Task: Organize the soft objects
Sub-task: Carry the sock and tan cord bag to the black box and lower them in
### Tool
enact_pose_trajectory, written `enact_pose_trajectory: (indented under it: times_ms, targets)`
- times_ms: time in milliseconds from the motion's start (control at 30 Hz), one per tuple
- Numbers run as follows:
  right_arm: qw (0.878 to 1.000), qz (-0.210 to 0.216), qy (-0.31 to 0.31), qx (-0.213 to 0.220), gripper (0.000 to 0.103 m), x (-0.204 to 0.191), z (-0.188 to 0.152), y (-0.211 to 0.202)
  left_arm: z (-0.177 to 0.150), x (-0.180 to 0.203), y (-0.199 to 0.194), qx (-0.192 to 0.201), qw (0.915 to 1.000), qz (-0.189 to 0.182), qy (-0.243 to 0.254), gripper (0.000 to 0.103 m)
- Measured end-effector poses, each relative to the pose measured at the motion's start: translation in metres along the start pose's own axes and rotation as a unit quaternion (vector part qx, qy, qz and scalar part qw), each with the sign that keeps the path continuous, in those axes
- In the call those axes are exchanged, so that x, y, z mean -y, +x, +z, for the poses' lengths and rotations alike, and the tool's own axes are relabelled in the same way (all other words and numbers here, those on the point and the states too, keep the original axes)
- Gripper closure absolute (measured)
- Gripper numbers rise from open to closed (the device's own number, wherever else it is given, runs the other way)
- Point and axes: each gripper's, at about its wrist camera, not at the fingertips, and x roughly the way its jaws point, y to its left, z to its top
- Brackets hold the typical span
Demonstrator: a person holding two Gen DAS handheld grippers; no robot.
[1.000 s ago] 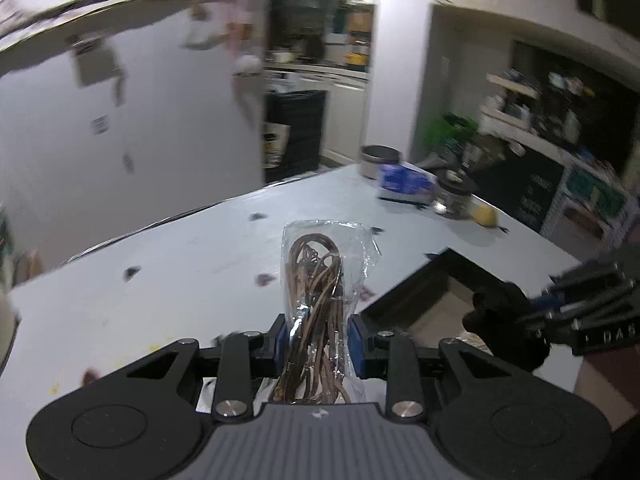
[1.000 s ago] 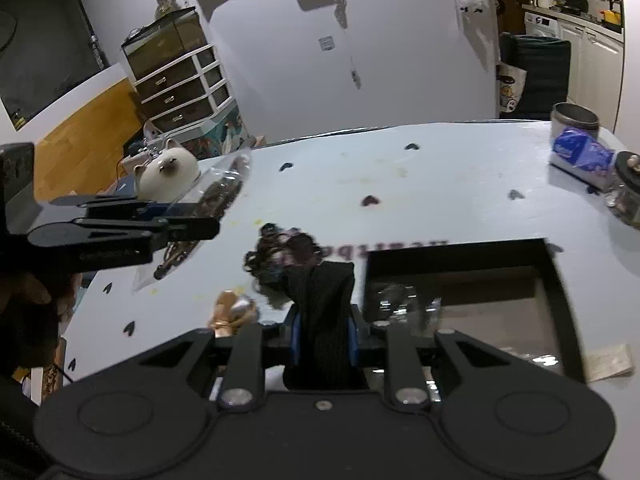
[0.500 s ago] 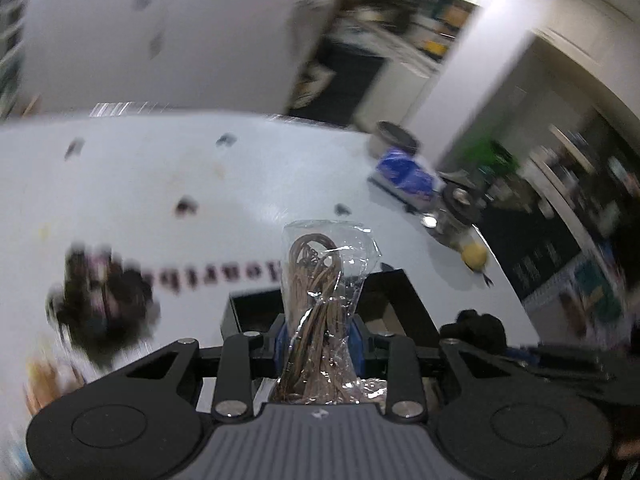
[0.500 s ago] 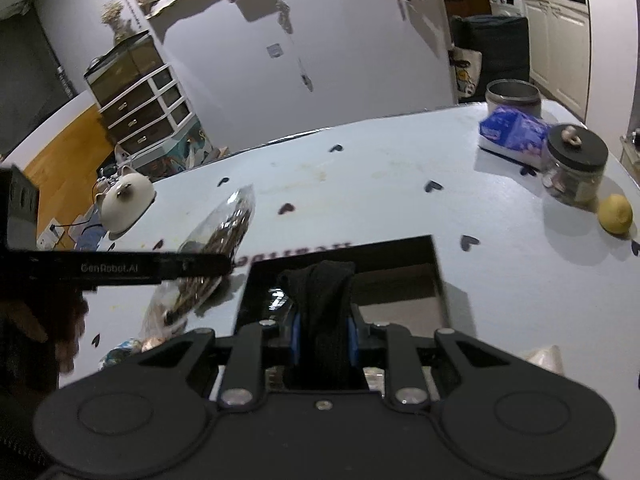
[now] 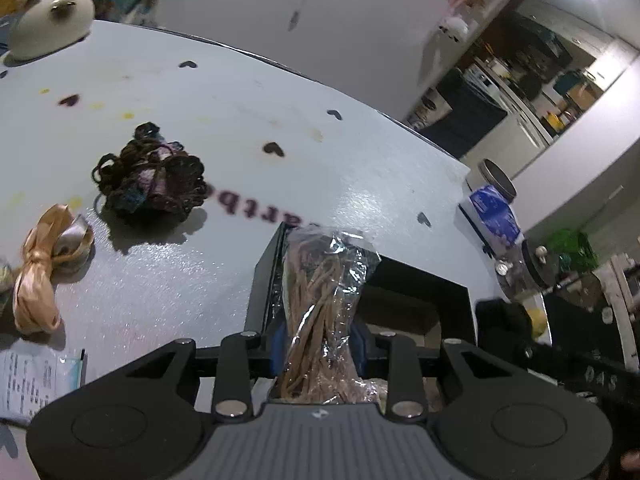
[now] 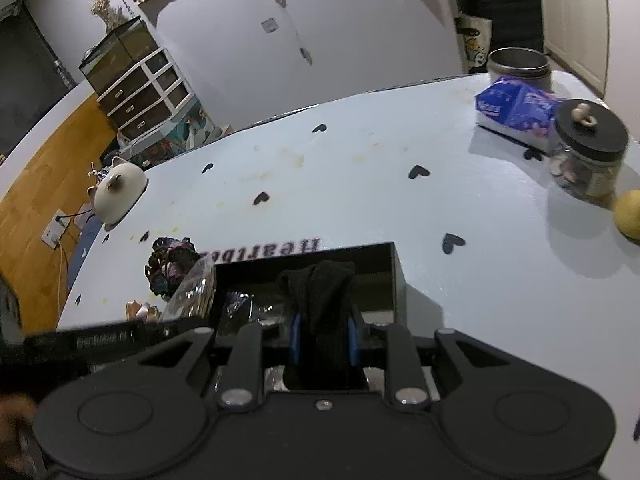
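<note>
- Crinkly clear plastic wraps a hank of tan cord, and that bagged cord bundle (image 5: 324, 304) sits clamped between the blue pads of the left tongs (image 5: 320, 346), upright, above the near-left corner of the open black box (image 5: 420, 292).
- The left tongs' jaws have just begun to ease apart, though the bag is between them and the pads look to be touching it.
- I'd judge the bundle light and limp. The film is slick and may slide under a loose grip, so the thick middle, where cord fills the bag, is the safest hold.
- The right tongs (image 6: 323, 340) are closed tight on a black sock (image 6: 320, 312), a dark knit roll held over the box interior (image 6: 376, 272).
- The sock should squash and spring back. It is light and not fragile, and its fabric offers friction, so a pinch across its folded body suits it.
- Something shiny and crumpled already lies inside the box; what it is I cannot tell.
- Out on the pale tabletop (image 5: 240, 128) wait a tangle of dark yarn (image 5: 150, 178) and a peach satin ribbon bow (image 5: 44, 268), well apart from the box.
- The yarn looks loose and apt to trail strands, so I'd grab it at its dense centre. The ribbon is slippery, and its knot is the firmest point.
</note>
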Motion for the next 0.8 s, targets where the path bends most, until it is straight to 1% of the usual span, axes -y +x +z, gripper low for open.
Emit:
enact_pose_trajectory:
  times_ms: [167, 233, 300, 333, 367, 400, 500, 567, 600, 633, 733, 767, 800]
  targets:
    - [0.999, 0.031, 0.001, -0.030, 0.080, -0.004, 0.012, 0.030, -0.009, 0.002, -0.003, 0.015, 0.9997, 0.014, -0.010, 0.066]
    - [0.998, 0.041, 0.009, -0.047, 0.080, -0.006, 0.013, 0.044, -0.011, 0.004, -0.004, 0.019, 0.9996, 0.020, -0.004, 0.061]
    - [0.997, 0.046, 0.015, -0.061, 0.080, -0.010, 0.013, 0.055, -0.013, 0.006, -0.003, 0.022, 0.9994, 0.027, 0.005, 0.050]
    - [0.997, 0.047, 0.016, -0.067, 0.080, -0.013, 0.012, 0.060, -0.014, 0.007, -0.002, 0.023, 0.9994, 0.024, 0.010, 0.047]
    - [0.996, 0.048, 0.015, -0.071, 0.080, -0.014, 0.012, 0.064, -0.015, 0.009, -0.002, 0.024, 0.9994, 0.021, 0.015, 0.041]
    - [0.996, 0.048, 0.014, -0.076, 0.080, -0.016, 0.011, 0.067, -0.015, 0.011, -0.002, 0.027, 0.9993, 0.019, 0.021, 0.039]
    - [0.995, 0.040, 0.017, -0.089, 0.080, -0.015, 0.009, 0.079, -0.017, 0.018, -0.007, 0.043, 0.9979, 0.020, 0.044, 0.040]
    - [0.995, 0.032, 0.028, -0.095, 0.080, -0.011, 0.008, 0.085, -0.017, 0.021, -0.011, 0.049, 0.9970, 0.013, 0.058, 0.042]
    - [0.994, 0.027, 0.034, -0.098, 0.080, -0.009, 0.008, 0.088, -0.018, 0.023, -0.013, 0.048, 0.9965, 0.009, 0.068, 0.047]
    - [0.994, 0.025, 0.039, -0.100, 0.080, -0.007, 0.007, 0.091, -0.018, 0.024, -0.014, 0.046, 0.9962, 0.007, 0.074, 0.048]
    - [0.993, 0.029, 0.052, -0.099, 0.079, -0.006, 0.007, 0.100, -0.020, 0.026, -0.016, 0.038, 0.9955, 0.004, 0.087, 0.048]
    - [0.993, 0.036, 0.059, -0.099, 0.075, -0.006, 0.008, 0.103, -0.020, 0.026, -0.016, 0.036, 0.9955, 0.006, 0.087, 0.048]
    - [0.992, 0.042, 0.066, -0.103, 0.068, -0.007, 0.007, 0.106, -0.020, 0.026, -0.016, 0.035, 0.9956, 0.008, 0.086, 0.048]
